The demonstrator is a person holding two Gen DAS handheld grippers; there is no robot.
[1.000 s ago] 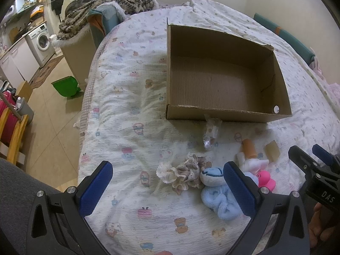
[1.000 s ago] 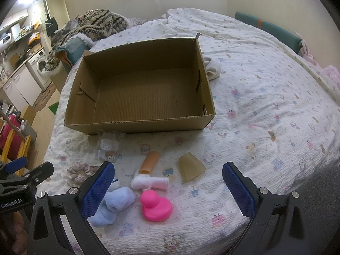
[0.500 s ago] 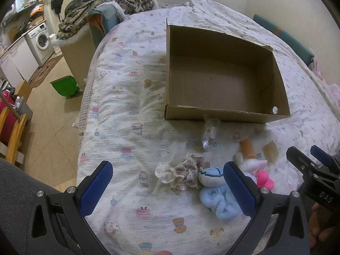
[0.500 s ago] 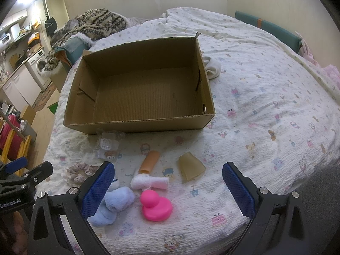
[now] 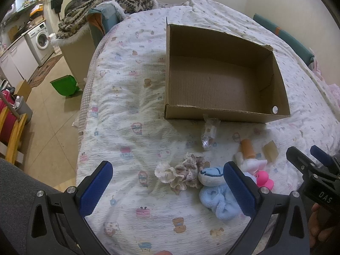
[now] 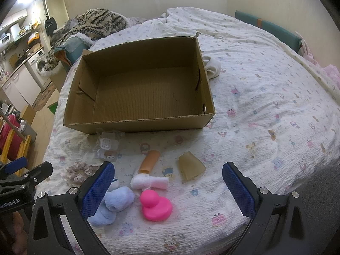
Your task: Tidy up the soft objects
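Note:
An empty cardboard box (image 5: 223, 114) (image 6: 136, 125) sits on the bed. In front of it lie a light blue plush toy (image 5: 214, 189) (image 6: 115, 201), frilly beige scrunchies (image 5: 182, 172) (image 6: 77, 173), a white rolled cloth (image 6: 149, 182), a pink rubber duck (image 6: 155, 206) (image 5: 263, 179), an orange tube (image 6: 149, 161), a tan cup (image 6: 191, 167) and a clear plastic packet (image 6: 107, 146) (image 5: 209, 131). My left gripper (image 5: 167, 189) is open above the scrunchies. My right gripper (image 6: 167, 189) is open above the duck and white cloth.
A white sock (image 6: 212, 68) lies behind the box's right side. The bed's left edge drops to a tiled floor with a green bin (image 5: 64, 85). A knitted blanket pile (image 5: 102, 6) is at the far left. A teal bolster (image 6: 267, 28) lines the wall.
The left gripper has shifted very slightly, so the objects sit a little lower left in its view. The right gripper has barely moved. Both stay open.

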